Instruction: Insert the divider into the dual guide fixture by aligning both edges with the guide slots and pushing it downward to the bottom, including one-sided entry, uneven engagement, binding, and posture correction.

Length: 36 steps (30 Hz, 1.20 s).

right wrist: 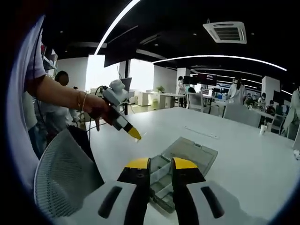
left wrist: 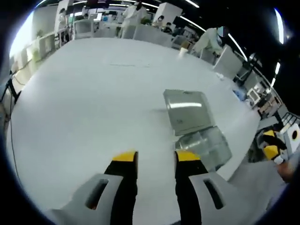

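Observation:
A clear plastic compartment box lies on the white table (left wrist: 93, 93) with its lid (left wrist: 190, 111) swung open behind its base (left wrist: 211, 145). My left gripper (left wrist: 156, 158) hovers just short of the box, a little to its left, with its yellow-tipped jaws open and nothing between them. My right gripper (right wrist: 161, 164) is open too, and the box (right wrist: 187, 161) with its inner partition walls shows through the gap, beyond the tips. The left gripper (right wrist: 132, 133) also appears held in a hand above the table edge. The right gripper (left wrist: 270, 142) is off the table's right edge.
A grey mesh chair back (right wrist: 65, 178) stands close at the lower left of the right gripper view. A person's bare arm (right wrist: 61, 96) reaches in from the left. A paper cup (left wrist: 182, 52) stands at the far table edge. Desks, chairs and people fill the office behind.

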Motion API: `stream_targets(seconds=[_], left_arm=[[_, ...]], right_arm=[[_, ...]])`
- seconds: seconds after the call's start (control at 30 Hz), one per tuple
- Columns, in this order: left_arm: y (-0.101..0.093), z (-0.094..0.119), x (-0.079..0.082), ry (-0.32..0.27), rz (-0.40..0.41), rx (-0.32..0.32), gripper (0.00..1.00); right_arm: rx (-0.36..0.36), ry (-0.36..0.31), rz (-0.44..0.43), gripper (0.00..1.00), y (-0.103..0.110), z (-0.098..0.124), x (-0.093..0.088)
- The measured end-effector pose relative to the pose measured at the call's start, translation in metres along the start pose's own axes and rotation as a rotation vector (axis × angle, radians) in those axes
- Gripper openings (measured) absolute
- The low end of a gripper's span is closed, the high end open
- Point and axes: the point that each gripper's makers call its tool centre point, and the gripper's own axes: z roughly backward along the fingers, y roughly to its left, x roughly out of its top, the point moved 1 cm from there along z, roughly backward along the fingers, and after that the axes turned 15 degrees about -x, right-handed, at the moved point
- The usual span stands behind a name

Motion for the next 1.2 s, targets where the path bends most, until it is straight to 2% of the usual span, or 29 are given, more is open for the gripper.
stream_targets(seconds=[0.2, 0.4, 0.47, 0.57, 0.63, 0.77, 0.9, 0.97, 1.13, 1.2], left_arm=[[-0.033, -0.006, 0.015, -0.099, -0.095, -0.103, 0.28], [-0.059, -0.008, 0.021, -0.142, -0.208, -0.159, 0.28], [-0.064, -0.009, 0.024, -0.15, -0.263, -0.167, 0.28], [-0.076, -0.009, 0.025, -0.159, -0.303, -0.182, 0.28], [-0.086, -0.009, 0.028, -0.175, -0.368, -0.2, 0.28], [-0.105, -0.008, 0.03, -0.195, -0.502, -0.196, 0.28], [-0.123, -0.009, 0.026, -0.184, -0.638, -0.184, 0.28], [-0.134, -0.012, 0.021, -0.171, -0.68, -0.215, 0.28], [-0.155, -0.015, 0.016, -0.163, -0.812, -0.238, 0.28], [-0.164, -0.017, 0.014, -0.156, -0.841, -0.26, 0.28]], right_arm=[[-0.004, 0.011, -0.008, 0.12, -0.006, -0.004, 0.013], [0.004, 0.012, -0.01, 0.13, -0.005, -0.008, 0.03], [0.005, 0.012, -0.015, 0.13, -0.005, -0.009, 0.035], [0.007, 0.018, -0.029, 0.13, -0.003, -0.011, 0.04], [0.005, 0.017, -0.028, 0.12, -0.002, -0.012, 0.043], [0.012, 0.031, -0.04, 0.12, 0.0, -0.013, 0.043], [0.02, 0.046, -0.054, 0.13, 0.002, -0.014, 0.042], [0.026, 0.052, -0.066, 0.13, 0.003, -0.015, 0.041], [0.037, 0.082, -0.093, 0.14, 0.004, -0.016, 0.039], [0.04, 0.094, -0.094, 0.14, 0.004, -0.017, 0.037]])
